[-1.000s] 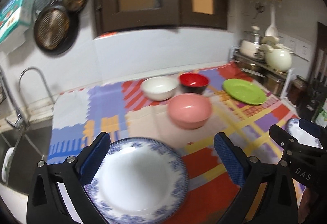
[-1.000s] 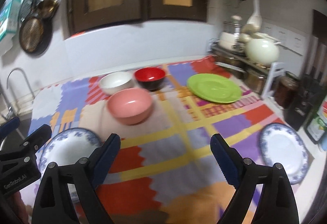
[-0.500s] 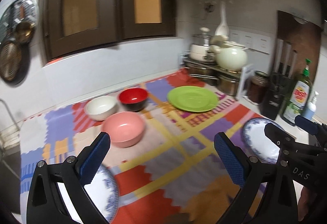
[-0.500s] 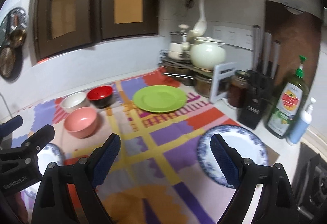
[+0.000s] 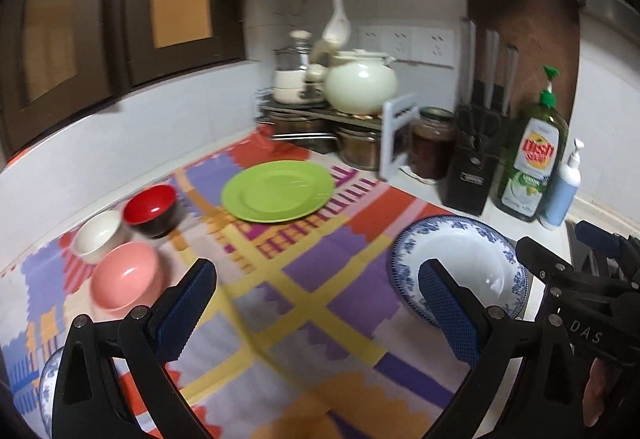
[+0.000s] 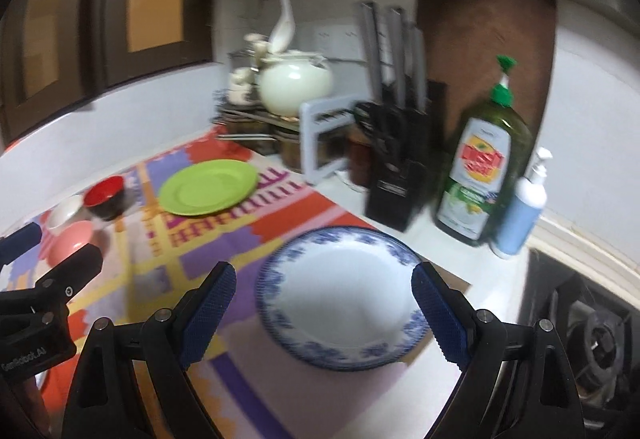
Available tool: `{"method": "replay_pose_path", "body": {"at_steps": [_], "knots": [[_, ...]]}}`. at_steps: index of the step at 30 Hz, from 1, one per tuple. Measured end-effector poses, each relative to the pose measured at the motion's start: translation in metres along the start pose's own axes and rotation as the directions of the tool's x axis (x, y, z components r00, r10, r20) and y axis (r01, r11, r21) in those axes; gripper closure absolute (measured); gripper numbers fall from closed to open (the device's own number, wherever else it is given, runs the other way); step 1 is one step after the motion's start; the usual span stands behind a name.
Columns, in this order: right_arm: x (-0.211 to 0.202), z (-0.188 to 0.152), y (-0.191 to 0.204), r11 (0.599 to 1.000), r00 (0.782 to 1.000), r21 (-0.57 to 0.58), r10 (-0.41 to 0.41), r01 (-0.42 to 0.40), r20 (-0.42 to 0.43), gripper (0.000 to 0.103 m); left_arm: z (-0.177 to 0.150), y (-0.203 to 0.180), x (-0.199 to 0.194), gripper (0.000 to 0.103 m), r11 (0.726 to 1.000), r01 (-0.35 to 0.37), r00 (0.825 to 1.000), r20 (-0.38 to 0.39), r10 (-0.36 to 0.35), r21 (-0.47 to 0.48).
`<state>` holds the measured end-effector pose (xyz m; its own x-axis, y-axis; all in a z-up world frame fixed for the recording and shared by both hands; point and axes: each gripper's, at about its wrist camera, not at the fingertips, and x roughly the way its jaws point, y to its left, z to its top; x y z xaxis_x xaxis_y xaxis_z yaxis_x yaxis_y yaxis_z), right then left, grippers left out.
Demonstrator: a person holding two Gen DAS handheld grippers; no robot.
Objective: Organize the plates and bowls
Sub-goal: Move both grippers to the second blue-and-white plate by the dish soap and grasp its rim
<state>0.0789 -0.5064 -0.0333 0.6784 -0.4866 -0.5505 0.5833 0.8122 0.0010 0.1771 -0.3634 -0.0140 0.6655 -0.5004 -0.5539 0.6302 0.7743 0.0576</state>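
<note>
A blue-rimmed white plate (image 6: pixel 340 295) lies at the right end of the patterned mat, and my right gripper (image 6: pixel 324 311) hovers open above it, jaws wide on either side, nothing held. The same plate (image 5: pixel 460 271) shows in the left wrist view, just beyond the right finger of my left gripper (image 5: pixel 316 311), which is open and empty over the mat. A green plate (image 5: pixel 278 195) lies further back. A red bowl (image 5: pixel 152 209), a white bowl (image 5: pixel 98 237) and a pink bowl (image 5: pixel 124 275) cluster at the left. A second blue-rimmed plate (image 5: pixel 46 391) peeks in at the lower left edge.
A knife block (image 6: pixel 394 175), a green dish soap bottle (image 6: pixel 480 175) and a blue pump bottle (image 6: pixel 520 215) stand right behind the near plate. A rack with a cream pot (image 6: pixel 294 85) fills the back corner. A stove burner (image 6: pixel 596 339) sits at the far right.
Both grippers swept right along the counter, from the left blue-rimmed plate and the bowls to the right blue-rimmed plate. Their jaws stayed wide apart throughout.
</note>
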Motion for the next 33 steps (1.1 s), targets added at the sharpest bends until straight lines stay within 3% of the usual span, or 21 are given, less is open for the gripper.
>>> {"method": "replay_pose_path", "body": {"at_steps": [6, 12, 23, 33], "knots": [[0.036, -0.003, -0.04, 0.997, 0.997, 0.057, -0.046, 0.05, -0.064, 0.013, 0.003, -0.032, 0.036, 0.003, 0.998, 0.038, 0.999, -0.04, -0.036, 0.044], [0.073, -0.01, -0.065, 0.993, 0.988, 0.071, -0.08, 0.09, -0.132, 0.013, -0.001, -0.058, 0.083, 0.011, 0.995, 0.071, 0.989, -0.134, -0.061, 0.075], [0.141, -0.024, -0.097, 0.991, 0.96, 0.114, -0.037, 0.071, -0.277, 0.03, -0.015, -0.09, 0.16, 0.026, 0.988, 0.144, 0.936, -0.331, -0.115, 0.064], [0.173, -0.038, -0.113, 0.988, 0.941, 0.131, -0.037, 0.086, -0.336, 0.043, -0.027, -0.099, 0.187, 0.04, 0.985, 0.15, 0.914, -0.392, -0.108, 0.079]]}}
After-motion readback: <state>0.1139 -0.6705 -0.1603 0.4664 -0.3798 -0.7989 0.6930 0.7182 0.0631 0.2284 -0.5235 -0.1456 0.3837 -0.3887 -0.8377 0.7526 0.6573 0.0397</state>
